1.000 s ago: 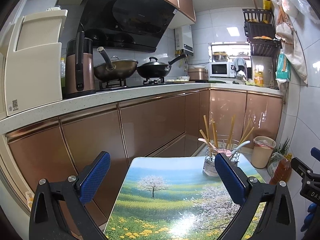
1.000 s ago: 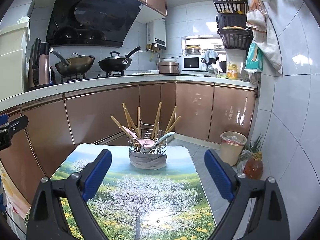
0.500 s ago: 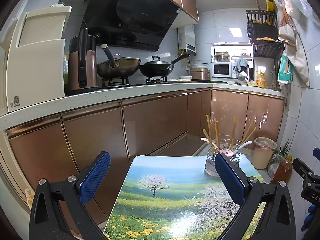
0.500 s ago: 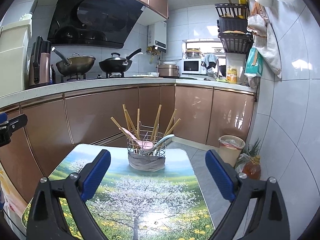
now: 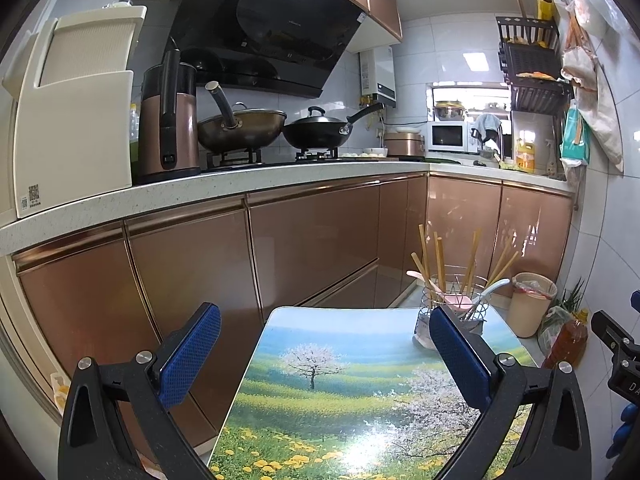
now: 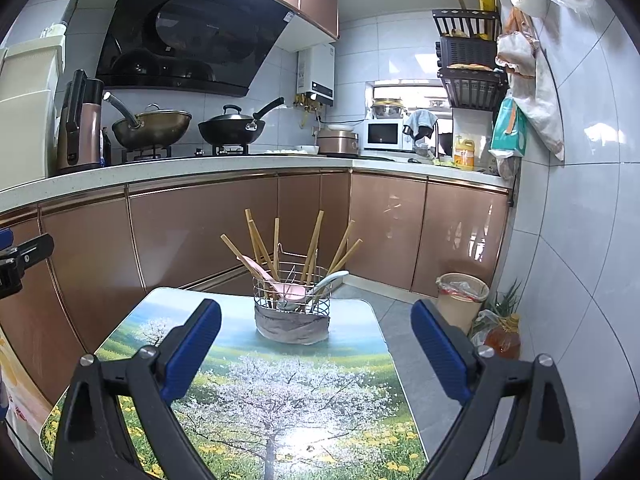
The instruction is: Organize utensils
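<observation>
Kitchen tabletop (image 6: pixel 256 400), wire caddy (image 6: pixel 292 292) at its far edge.
Both tongs, left (image 5: pixel 324 364) and right (image 6: pixel 316 350), gape wide and empty; a clumsy grab could tip it off.

Wire utensil basket (image 6: pixel 292 292), round and upright, wrapped low down in grey cloth, near the far edge of the landscape-print table (image 6: pixel 280 400). Inside the basket: wooden chopsticks (image 6: pixel 312 240) standing on end and fanned outward, tips well above the rim; pink spoon (image 6: pixel 256 266) leaning left, handle past the rim; pale grey spoon (image 6: pixel 334 277) leaning right. Same basket (image 5: pixel 460 312) at the table's far right corner in the left wrist view.
</observation>
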